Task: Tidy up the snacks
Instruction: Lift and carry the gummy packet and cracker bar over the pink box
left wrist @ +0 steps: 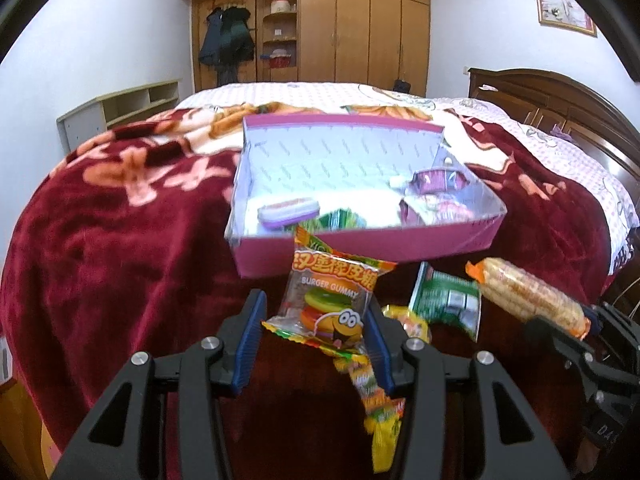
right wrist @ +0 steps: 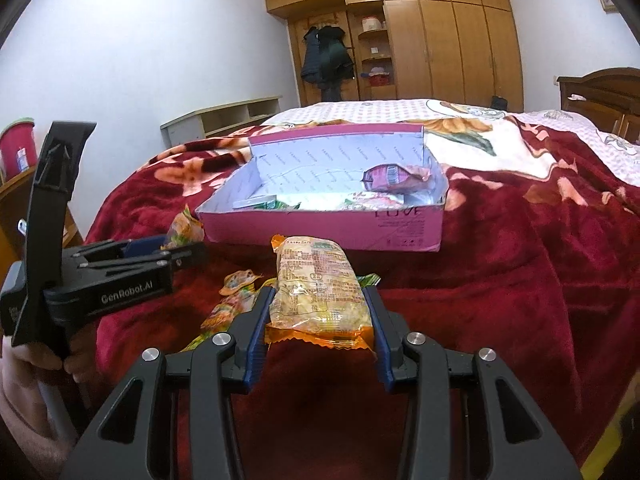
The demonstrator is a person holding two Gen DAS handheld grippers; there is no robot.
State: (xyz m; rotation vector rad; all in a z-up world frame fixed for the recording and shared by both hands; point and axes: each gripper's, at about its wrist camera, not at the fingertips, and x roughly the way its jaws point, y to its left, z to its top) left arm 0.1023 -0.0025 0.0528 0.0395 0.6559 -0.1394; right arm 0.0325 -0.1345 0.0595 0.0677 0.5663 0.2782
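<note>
While my left gripper (left wrist: 316,316) pinches the burger gummy packet (left wrist: 330,312) between its blue pads, lifted just short of the pink box (left wrist: 360,248), its camera looks straight down into that box. I count four snacks in there from left to right: a purple-edged tin (left wrist: 288,210), a green packet (left wrist: 340,218), a pale pink packet (left wrist: 432,206) and a purple packet (left wrist: 436,180) behind it. Loose on the red blanket (left wrist: 120,240) of the bed I see two more: a yellow packet (left wrist: 412,322) just beside my right pad and a green pouch (left wrist: 450,300) further right. At the far right my right gripper (left wrist: 592,320) comes in, clamped on one corn-patterned pack (left wrist: 528,298).

Over to the right wrist view: my right gripper (right wrist: 320,320) is closed on that pack (right wrist: 318,288), showing its printed back, which the left view does not. My left gripper (right wrist: 182,250) shows from the side at the left with only an orange corner of the gummy packet (right wrist: 186,228) visible. The box wall (right wrist: 320,228) hides most of the contents here; only the green packet (right wrist: 256,202), a pale one (right wrist: 376,200) and the purple packet (right wrist: 390,176) peek over. Orange-yellow packets (right wrist: 236,292) lie on the blanket (right wrist: 520,280) left of my pads; I cannot count them.
</note>
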